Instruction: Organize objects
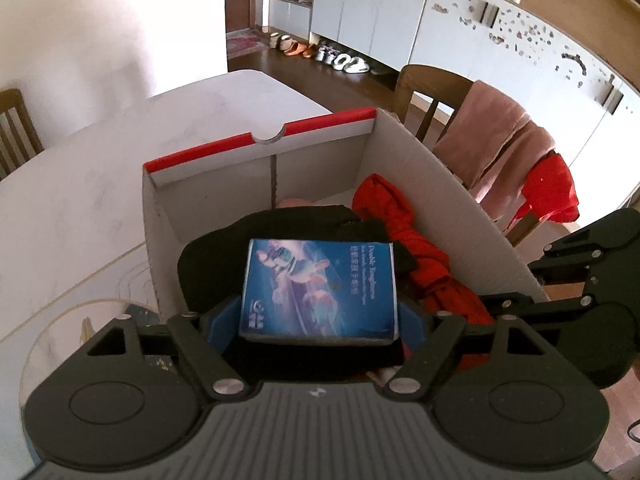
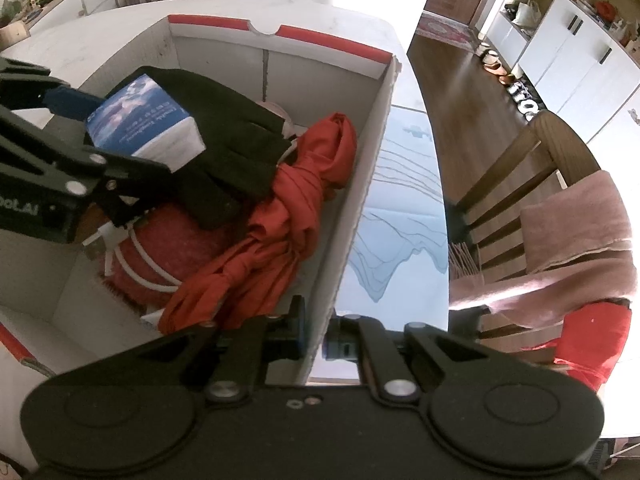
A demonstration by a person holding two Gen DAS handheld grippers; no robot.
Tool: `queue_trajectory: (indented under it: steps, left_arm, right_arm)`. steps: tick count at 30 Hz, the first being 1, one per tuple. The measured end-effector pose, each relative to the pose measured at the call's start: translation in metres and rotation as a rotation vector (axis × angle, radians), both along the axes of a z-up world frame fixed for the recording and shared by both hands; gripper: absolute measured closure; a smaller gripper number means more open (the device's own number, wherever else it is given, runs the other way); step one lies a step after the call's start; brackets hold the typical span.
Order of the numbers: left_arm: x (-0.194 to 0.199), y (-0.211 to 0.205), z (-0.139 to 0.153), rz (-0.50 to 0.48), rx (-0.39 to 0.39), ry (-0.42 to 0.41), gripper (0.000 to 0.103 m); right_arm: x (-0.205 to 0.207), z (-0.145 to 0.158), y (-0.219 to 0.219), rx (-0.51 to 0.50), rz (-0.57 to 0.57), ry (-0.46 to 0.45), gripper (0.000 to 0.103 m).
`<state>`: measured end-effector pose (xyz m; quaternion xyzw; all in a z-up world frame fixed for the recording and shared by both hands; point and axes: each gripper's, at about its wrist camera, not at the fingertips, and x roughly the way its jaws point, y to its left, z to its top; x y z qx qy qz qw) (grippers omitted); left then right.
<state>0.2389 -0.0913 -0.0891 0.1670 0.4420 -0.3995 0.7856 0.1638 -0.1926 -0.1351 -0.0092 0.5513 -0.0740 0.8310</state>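
My left gripper is shut on a blue box and holds it over the black cloth inside the white cardboard box with a red rim. The blue box also shows in the right wrist view, held by the left gripper. A red cloth lies in the cardboard box beside the black cloth, with a red fuzzy bundle tied with white cord beneath. My right gripper is shut on the cardboard box's right wall.
The cardboard box stands on a white table. A blue-patterned sheet lies on the table right of the box. A wooden chair with pink towel and red garment stands at the right. Another chair stands far left.
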Motion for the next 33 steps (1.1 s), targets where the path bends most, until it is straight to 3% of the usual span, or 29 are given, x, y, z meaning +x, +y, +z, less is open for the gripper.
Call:
queue_trajectory:
  steps: [11,22,33]
  left_arm:
    - [-0.014,0.029,0.017,0.089,-0.054,-0.003,0.023]
    - [-0.047,0.064,0.048,0.184,-0.131,-0.062,0.023]
    - [-0.071,0.089,0.068,0.163,-0.203,-0.074,0.019]
  right_arm:
    - [-0.012,0.014,0.000,-0.001,0.045,-0.028,0.096]
    - [-0.040,0.047,-0.002,0.021,0.085,-0.101,0.096]
    - [-0.068,0.084,0.005,0.058,-0.012,-0.224,0.092]
